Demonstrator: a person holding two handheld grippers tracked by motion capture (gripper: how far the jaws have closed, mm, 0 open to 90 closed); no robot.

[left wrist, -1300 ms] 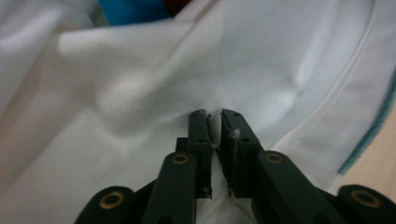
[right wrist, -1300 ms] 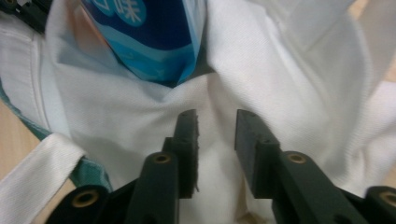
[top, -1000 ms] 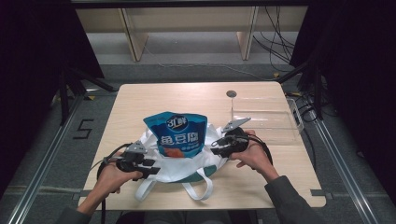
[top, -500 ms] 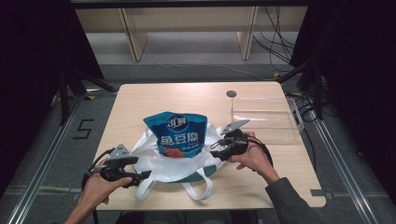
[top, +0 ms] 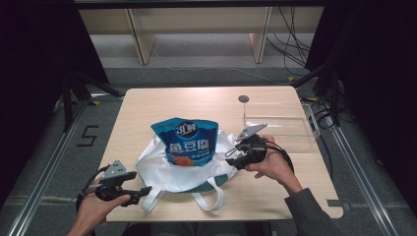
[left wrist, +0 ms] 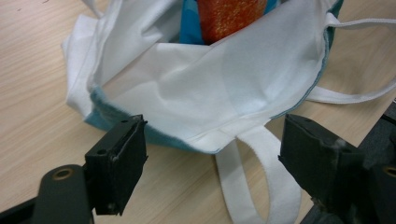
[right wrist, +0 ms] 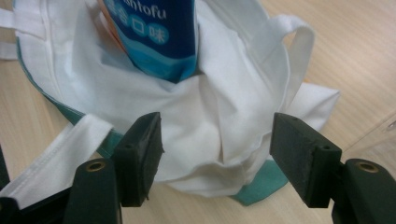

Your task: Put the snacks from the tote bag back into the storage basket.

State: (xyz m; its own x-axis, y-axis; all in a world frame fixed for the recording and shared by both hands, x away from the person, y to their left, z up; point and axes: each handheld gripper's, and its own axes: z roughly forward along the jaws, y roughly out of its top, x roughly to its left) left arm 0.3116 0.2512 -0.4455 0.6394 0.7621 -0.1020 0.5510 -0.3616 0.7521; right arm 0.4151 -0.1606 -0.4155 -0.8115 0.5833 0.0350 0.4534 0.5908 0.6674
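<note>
Left gripper [top: 139,191] held low at the near left corner of the pale wood-grain table [top: 147,105], black jaws wide apart and gripping nothing; in the left gripper view [left wrist: 212,156], square matte pads to either side of a flat white strap handle [left wrist: 261,184] looped on the wood, just short of the bag's hem. Grey three-cornered plate on top, cable trailing back over the person's left hand [top: 101,206].

Right gripper [top: 232,158] at the bag's right edge, jaws likewise spread; in the right gripper view [right wrist: 217,156], crumpled white cloth bulging between the two pads, contact with either pad not clear. Right hand [top: 270,160] wrapped round the body, dark grey sleeve behind.

White fabric tote bag with a teal underside [top: 182,169] lying slumped at the table's middle, soft and creased, stitched hem, teal showing along the lower edge [left wrist: 116,114] [right wrist: 261,182]. Glossy blue snack pouch [top: 186,140] standing out of the bag's mouth, lower part tucked inside; large white Chinese characters across the front with an orange picture beneath, round logo near the top too small to read. In the right gripper view, "tofu" legible in white on the blue film [right wrist: 149,28], preceded by cut-off letters, smaller characters under it.

Clear plastic rectangular tray [top: 280,123] on the far right of the table, beside a small dark round spot [top: 243,99] in the tabletop.
</note>
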